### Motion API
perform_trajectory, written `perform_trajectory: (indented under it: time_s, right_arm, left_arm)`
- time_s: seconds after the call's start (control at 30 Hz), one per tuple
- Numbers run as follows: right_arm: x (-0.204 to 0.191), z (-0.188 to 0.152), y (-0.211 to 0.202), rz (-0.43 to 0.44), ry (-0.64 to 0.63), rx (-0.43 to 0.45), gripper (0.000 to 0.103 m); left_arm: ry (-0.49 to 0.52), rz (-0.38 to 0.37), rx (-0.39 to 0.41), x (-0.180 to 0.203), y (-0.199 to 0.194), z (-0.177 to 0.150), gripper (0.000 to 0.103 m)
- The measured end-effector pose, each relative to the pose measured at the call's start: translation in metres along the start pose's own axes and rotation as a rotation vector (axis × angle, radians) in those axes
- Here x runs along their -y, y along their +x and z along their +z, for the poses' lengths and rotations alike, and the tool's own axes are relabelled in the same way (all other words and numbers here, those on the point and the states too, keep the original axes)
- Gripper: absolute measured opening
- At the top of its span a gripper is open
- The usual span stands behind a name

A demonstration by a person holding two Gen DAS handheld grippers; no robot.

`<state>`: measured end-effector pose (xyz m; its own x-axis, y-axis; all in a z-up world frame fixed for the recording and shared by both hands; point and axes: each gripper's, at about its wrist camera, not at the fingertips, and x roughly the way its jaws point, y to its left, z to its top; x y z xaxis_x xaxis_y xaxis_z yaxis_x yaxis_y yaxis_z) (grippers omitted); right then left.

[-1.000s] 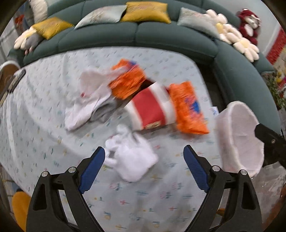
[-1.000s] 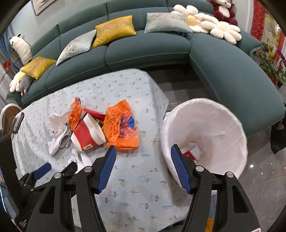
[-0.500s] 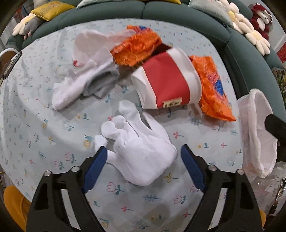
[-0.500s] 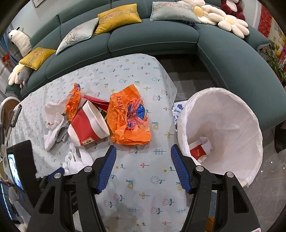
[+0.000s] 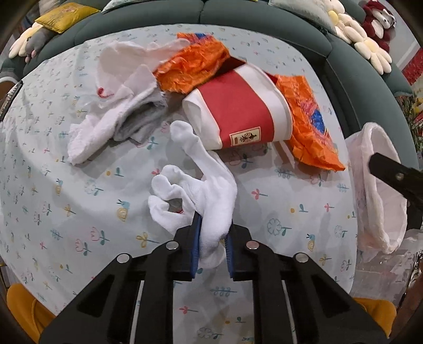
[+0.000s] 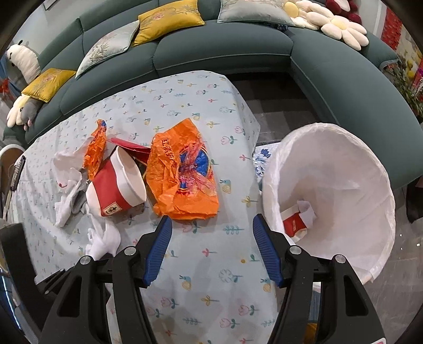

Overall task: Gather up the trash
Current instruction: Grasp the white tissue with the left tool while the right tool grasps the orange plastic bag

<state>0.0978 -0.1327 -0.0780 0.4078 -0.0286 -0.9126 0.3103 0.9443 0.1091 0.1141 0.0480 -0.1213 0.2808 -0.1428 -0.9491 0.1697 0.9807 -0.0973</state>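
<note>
My left gripper (image 5: 211, 238) is shut on a white glove (image 5: 201, 190) lying on the flowered tablecloth (image 5: 79, 185); the glove also shows in the right wrist view (image 6: 104, 238). Behind it lie a red-and-white paper cup (image 5: 238, 111), two orange wrappers (image 5: 306, 124) (image 5: 193, 63) and a crumpled white-and-grey cloth (image 5: 119, 105). My right gripper (image 6: 211, 246) is open and empty above the tablecloth, just short of the large orange wrapper (image 6: 182, 172). The white-lined trash bin (image 6: 330, 190) stands to its right, with a red-and-white cup (image 6: 296, 222) inside.
A teal curved sofa (image 6: 211, 50) with yellow and grey cushions wraps behind the table. The table's right edge (image 6: 253, 137) drops to a dark floor beside the bin. Flower-shaped pillows (image 6: 330, 23) lie on the sofa's right.
My left gripper moved down to the white glove and shut on it. My right gripper moved forward toward the large orange wrapper and stayed open.
</note>
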Motion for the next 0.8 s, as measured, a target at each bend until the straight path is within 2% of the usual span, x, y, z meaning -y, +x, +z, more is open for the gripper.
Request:
perform_trajectory:
  time_s: [0.47,0.77,0.8]
  right_arm:
    - [-0.037,0.022,0.033,0.016,-0.076,-0.017,0.06]
    - [-0.048,0.021,0.076,-0.016,-0.121,-0.095,0.04]
    - [-0.046,0.019,0.081,-0.017,-0.123,-0.107,0.033]
  left_arm:
    - [-0.051,-0.01,0.064,-0.02,-0.027,0.018,0.016]
    - [-0.067,-0.015,0.067,-0.025,-0.027,0.03,0.016]
    - [-0.065,-0.014,0.068,-0.024,-0.028,0.031,0.016]
